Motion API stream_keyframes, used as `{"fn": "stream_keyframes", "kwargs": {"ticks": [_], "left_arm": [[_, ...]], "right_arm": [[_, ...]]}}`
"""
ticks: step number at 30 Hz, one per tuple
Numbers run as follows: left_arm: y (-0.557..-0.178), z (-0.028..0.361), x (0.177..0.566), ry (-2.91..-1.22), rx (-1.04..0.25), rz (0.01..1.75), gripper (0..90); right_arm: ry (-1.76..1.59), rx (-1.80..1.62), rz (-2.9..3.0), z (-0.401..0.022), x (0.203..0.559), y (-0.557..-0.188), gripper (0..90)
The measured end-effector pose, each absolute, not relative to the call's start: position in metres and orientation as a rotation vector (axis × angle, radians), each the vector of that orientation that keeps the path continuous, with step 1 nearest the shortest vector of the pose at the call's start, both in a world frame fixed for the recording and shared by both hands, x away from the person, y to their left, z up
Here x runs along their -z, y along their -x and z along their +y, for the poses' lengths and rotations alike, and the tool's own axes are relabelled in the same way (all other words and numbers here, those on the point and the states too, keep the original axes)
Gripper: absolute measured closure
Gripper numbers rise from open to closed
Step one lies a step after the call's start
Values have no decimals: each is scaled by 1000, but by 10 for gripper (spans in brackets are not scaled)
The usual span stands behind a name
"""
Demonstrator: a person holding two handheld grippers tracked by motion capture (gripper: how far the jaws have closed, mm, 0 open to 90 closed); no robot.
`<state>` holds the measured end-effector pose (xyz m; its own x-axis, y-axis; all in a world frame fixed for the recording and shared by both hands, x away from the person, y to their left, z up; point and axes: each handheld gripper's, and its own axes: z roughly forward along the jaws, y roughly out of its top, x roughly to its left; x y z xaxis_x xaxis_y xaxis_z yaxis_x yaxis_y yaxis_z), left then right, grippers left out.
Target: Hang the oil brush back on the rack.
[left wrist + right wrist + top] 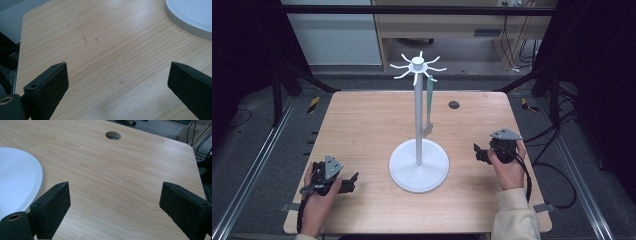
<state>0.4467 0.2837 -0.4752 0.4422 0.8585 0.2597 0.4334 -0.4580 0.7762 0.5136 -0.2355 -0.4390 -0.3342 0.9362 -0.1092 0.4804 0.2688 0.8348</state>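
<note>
A white stand (418, 112) with a round base (418, 172) and several hooks at its top (417, 65) rises from the middle of the wooden table (362, 120). A thin green strip (429, 107) hangs from one hook on the right side. My left gripper (353, 181) rests at the front left, held in a hand, open with nothing between its jaws; its own view shows it as the left gripper (117, 75) beside the base edge (187, 17). My right gripper (477, 151) sits right of the base, open and empty, seen close as the right gripper (113, 195).
A round cable hole (454, 104) (113, 135) is in the table's back right. Dark frame posts and cables stand on the floor around the table. The base rim (20, 180) lies just left of my right gripper.
</note>
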Motion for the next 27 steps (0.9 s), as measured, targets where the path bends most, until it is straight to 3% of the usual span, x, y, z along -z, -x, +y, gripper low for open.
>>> {"fn": "stream_keyframes", "kwargs": {"ticks": [27], "left_arm": [[-447,283,476,-2076,-870,1075,28]], "right_arm": [[-1266,-1010,2049,-222,471,-520,112]]}}
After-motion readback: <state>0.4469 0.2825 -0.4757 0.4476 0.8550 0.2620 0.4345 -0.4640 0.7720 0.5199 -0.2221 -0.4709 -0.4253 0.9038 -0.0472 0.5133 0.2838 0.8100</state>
